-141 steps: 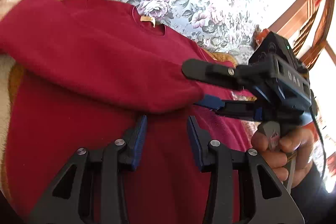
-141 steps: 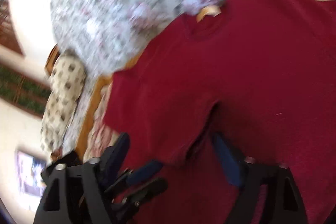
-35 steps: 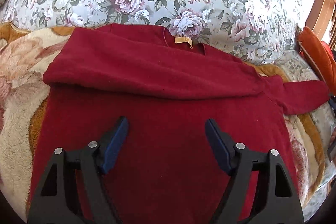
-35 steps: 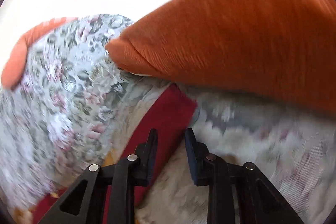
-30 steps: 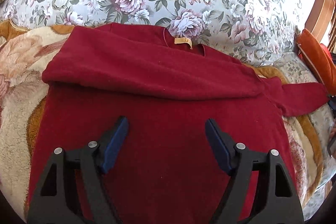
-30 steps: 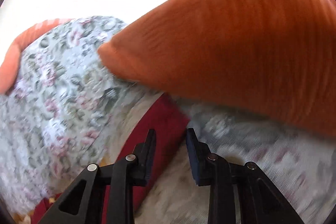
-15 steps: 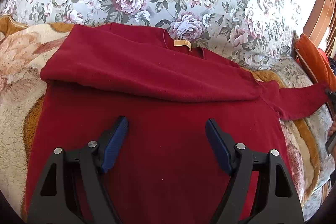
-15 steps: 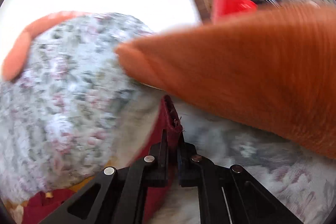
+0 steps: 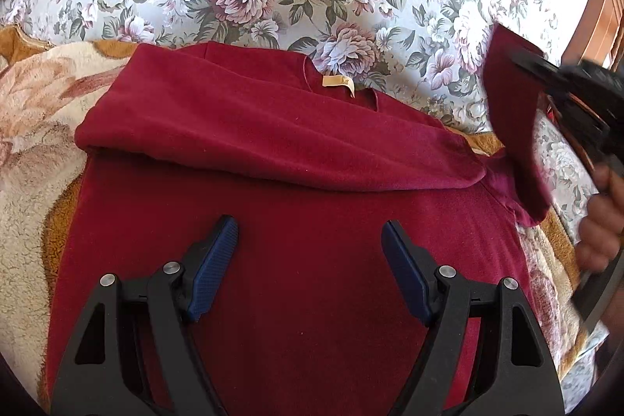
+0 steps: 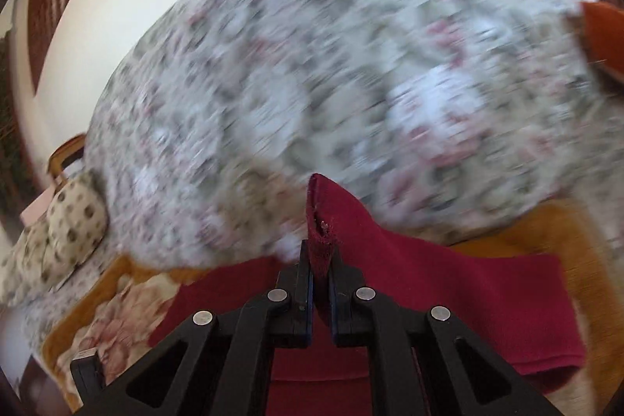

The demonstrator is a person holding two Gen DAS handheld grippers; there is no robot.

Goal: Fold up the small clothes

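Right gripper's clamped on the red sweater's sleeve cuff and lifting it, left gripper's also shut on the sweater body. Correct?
Not quite. The left gripper is open, jaws spread wide above the red sweater body and gripping nothing, as the left wrist view shows. The rest holds: the right gripper is clamped on the sleeve cuff, holding it raised.

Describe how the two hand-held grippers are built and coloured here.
The left hand-held gripper has black, angular fingers with triangular cut-outs, silver round pins and blue textured pads. The right hand-held gripper shows the same black frame and silver pins. No cables or markings visible.
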